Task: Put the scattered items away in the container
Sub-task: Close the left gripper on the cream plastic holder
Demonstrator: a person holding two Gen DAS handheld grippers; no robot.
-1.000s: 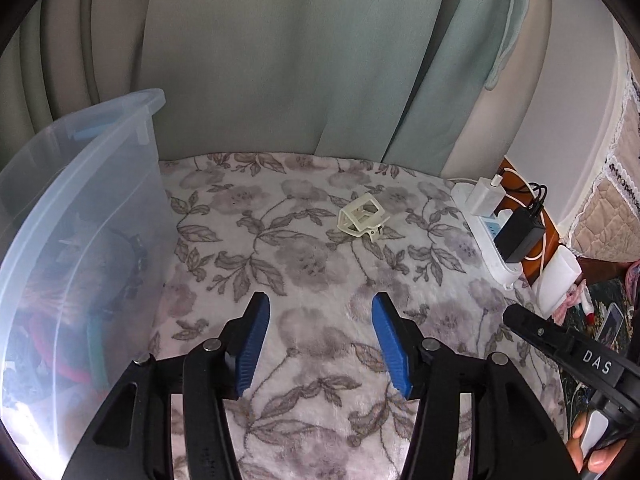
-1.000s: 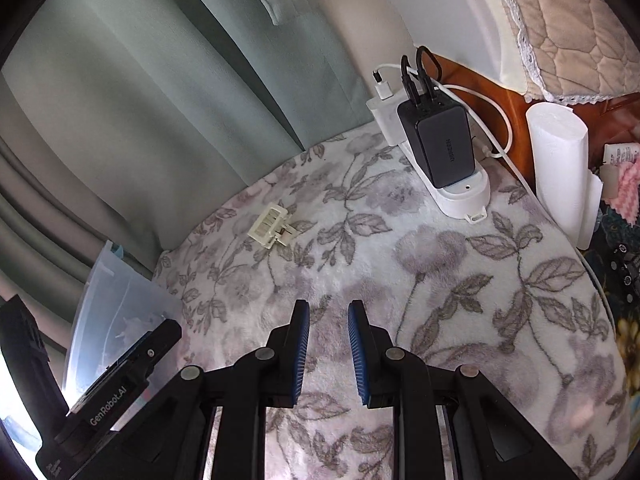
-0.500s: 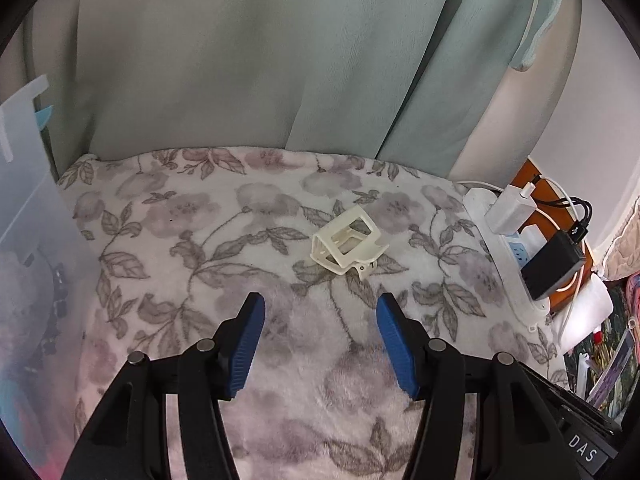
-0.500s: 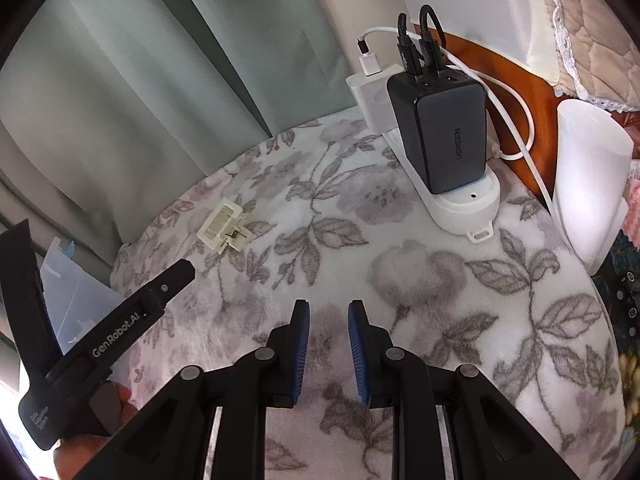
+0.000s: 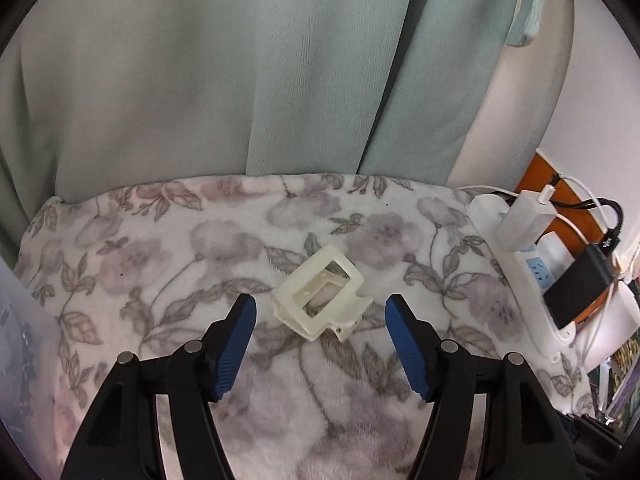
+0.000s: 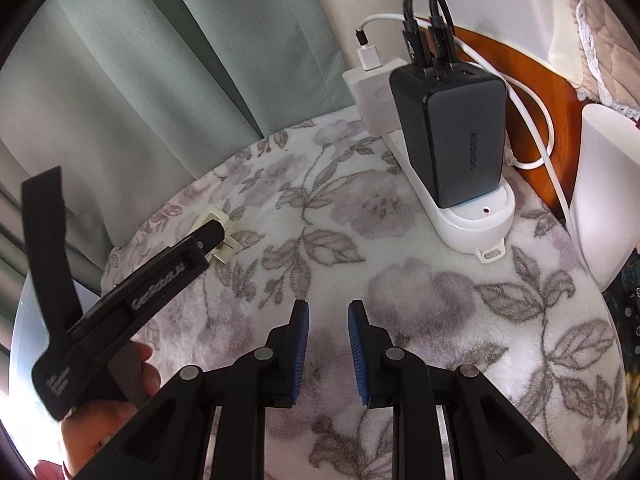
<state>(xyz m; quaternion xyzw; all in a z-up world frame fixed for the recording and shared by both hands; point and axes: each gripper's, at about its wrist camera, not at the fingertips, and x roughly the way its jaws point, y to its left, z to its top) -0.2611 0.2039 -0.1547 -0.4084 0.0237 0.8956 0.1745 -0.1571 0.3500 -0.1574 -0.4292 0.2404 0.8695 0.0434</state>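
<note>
Moved since the earlier frame: left gripper [image 5: 320, 312] has advanced across the floral blanket [image 5: 160, 264] toward the cream plastic clip [image 5: 322, 300]; its jaws have just been opening, and the clear container [image 5: 16, 340], once filling the left of its view, is now a sliver at the 9 o'clock edge.

Item: cream plastic clip. Lies flat on the blanket, alone, well apart from the container; judged the last loose piece in sight.

Left gripper: released, jaws spread wider than the clip, nothing pressed between the pads. Clip sits at 12 o'clock from the fingertips, just beyond them and centred on the gap, blue pads flanking its near corners at 9 and 3 o'clock without touching. The wide spread is judged a way to straddle the clip before closing.

Right gripper [image 6: 327, 316]: clenched nearly to, holding nothing, hanging over bare blanket; judged idle. From it the clip [image 6: 218, 216] lies at 10 o'clock, partly hidden by the left tool.

Bystanders: power strip [image 6: 476, 220] with black charger [image 6: 456, 140] at 1 o'clock of the right gripper, beside the curtain [image 5: 240, 80]; not task items.
</note>
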